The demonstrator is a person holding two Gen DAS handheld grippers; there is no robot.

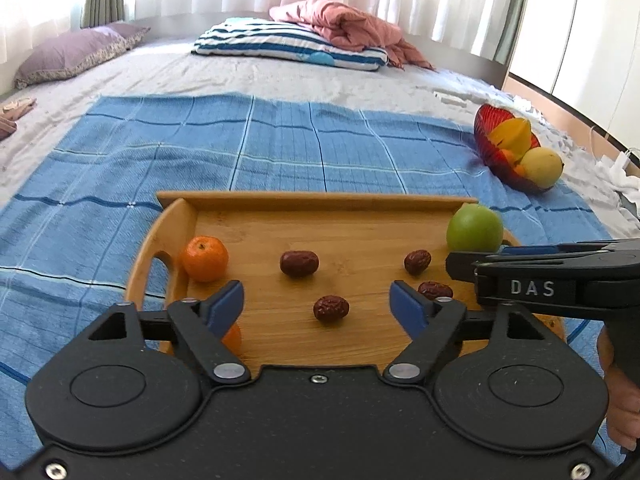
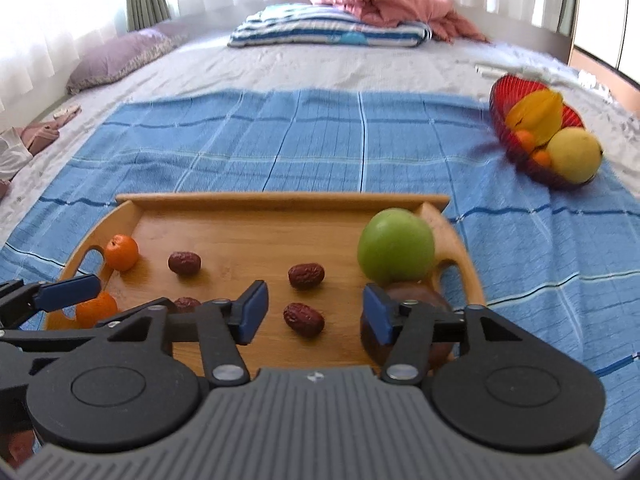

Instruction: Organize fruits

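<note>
A wooden tray (image 1: 320, 202) (image 2: 280, 200) lies on a blue checked cloth. On it are a green apple (image 1: 475, 227) (image 2: 395, 245), two small oranges (image 1: 205, 258) (image 2: 121, 252), several red dates (image 1: 299, 263) (image 2: 306, 276) and a dark round fruit (image 2: 436, 350) at the near right. My left gripper (image 1: 316, 304) is open and empty over the tray's near edge, with a date (image 1: 330, 308) between its fingers. My right gripper (image 2: 312, 310) is open and empty, with a date (image 2: 304, 319) just ahead; it shows side-on in the left wrist view (image 1: 452, 266).
A red bowl (image 1: 486, 140) (image 2: 500, 108) with a yellow pear, star fruit and small oranges stands on the cloth at the far right. Pillows (image 1: 292, 42) and a pink blanket (image 1: 344, 24) lie at the bed's far end. A purple pillow (image 1: 76, 54) lies far left.
</note>
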